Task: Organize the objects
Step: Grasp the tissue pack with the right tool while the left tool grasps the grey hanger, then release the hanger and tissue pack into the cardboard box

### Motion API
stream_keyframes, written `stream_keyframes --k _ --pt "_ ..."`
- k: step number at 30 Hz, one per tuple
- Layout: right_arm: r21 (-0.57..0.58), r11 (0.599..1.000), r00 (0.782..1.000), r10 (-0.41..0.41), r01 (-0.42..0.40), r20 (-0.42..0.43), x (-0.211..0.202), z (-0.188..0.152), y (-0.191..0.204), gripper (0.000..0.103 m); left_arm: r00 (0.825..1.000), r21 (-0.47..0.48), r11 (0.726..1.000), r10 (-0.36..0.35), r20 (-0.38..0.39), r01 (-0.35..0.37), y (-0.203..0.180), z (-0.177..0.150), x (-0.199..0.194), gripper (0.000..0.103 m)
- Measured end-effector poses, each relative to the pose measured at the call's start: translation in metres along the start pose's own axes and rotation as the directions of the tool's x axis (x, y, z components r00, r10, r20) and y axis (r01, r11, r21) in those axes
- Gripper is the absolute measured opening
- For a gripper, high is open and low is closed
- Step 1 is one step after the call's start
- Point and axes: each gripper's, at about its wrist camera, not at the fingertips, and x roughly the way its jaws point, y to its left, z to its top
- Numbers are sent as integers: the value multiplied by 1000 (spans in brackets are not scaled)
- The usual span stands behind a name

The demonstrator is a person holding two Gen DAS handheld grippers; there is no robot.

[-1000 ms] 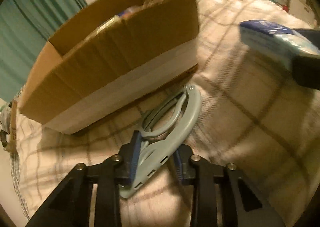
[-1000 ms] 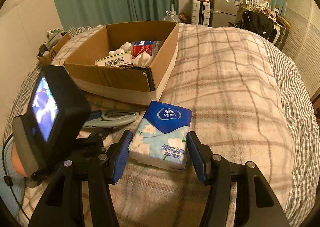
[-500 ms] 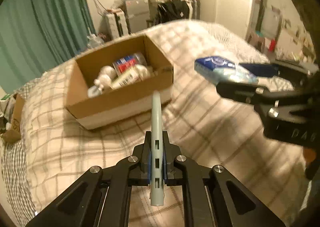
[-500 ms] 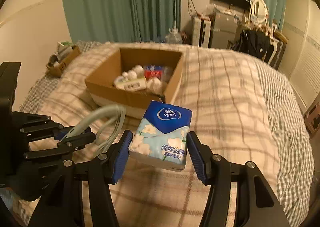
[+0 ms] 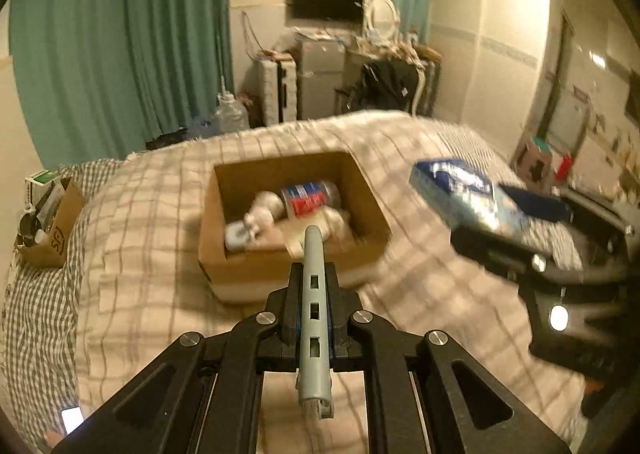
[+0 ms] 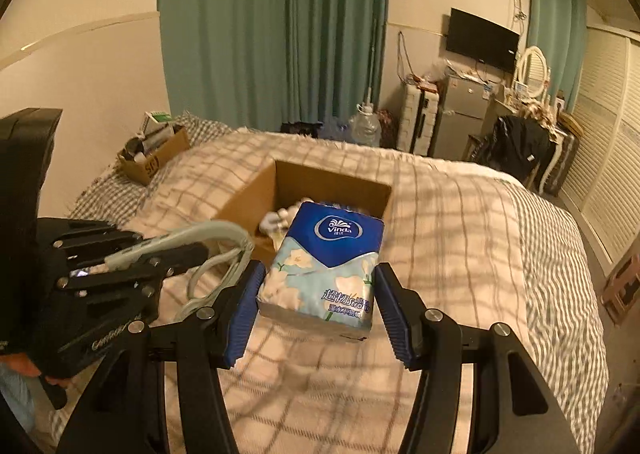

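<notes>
Both loads are up off the bed now, where a second ago they lay on the plaid blanket beside the cardboard box. That lift changes the picture: the pick-up looks finished, and what remains, by the look of it, is the carry and the drop into the box. The box sits in the middle of the bed, open-topped, already holding a can with a red and blue label and some pale rounded items too blurred to name.

The right gripper clamps a soft pack of tissues between its blue pads, the pack hanging in the air on the near side of the box. The left gripper is pinched tight on a grey plastic clothes hanger, seen edge-on from its own camera; from the right camera its curved loops dangle just left of the tissues, short of the box wall.

Writing now. The tissue pack reads "Vinda" on its blue badge, with Chinese characters and what looks like "Strong" near the bottom edge. A small open carton at the bed's far left corner carries dark lettering, apparently "SF". The can's label is too blurred to read.
</notes>
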Motion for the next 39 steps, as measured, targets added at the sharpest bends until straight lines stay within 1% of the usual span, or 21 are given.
stream_keyframes --k 3,6,8,10,14,17,20,25,29,32,36,37,38,39 --pt "-16 1000 1000 -2 2 15 10 20 0 55 999 -20 1000 15 38 -14 9 23 7 7" --pt "-17 1000 1000 -6 6 29 28 44 -3 55 998 -34 999 12 60 -10 18 44 18 7" --pt "-12 1000 999 -1 1 34 41 60 -8 55 997 -28 999 22 73 -20 23 59 30 7" --pt "-10 1000 999 -13 13 41 53 72 -14 55 996 -21 999 41 81 -39 27 70 41 7" --pt "-9 999 999 -30 31 43 83 95 -26 55 994 -42 998 55 89 -51 42 88 70 7" --pt "-16 999 998 -49 49 32 110 106 -31 55 995 -53 997 64 82 -59 53 93 91 7" --pt "-19 999 999 -47 47 13 137 105 -34 55 995 -39 996 77 68 -74 59 92 111 7" --pt "16 1000 997 -12 14 -74 188 84 -41 55 997 4 998 67 35 -67 61 76 140 7" --pt "37 999 992 9 -5 -124 212 66 -45 55 998 7 998 63 -25 -63 62 62 161 8" --pt "54 998 987 -9 18 -161 219 61 -51 56 996 -2 998 59 -60 -60 61 56 167 8" --pt "82 997 990 3 9 -140 210 60 -57 59 994 22 995 94 -59 -93 54 55 163 10" --pt "87 996 992 2 9 -128 205 61 -58 63 994 21 995 99 -52 -98 54 56 159 13" --pt "92 996 993 -1 12 -119 200 62 -57 68 994 21 995 102 -47 -102 54 57 156 17" --pt "99 995 994 -3 14 -106 192 63 -59 69 993 20 994 107 -44 -107 53 59 152 21"
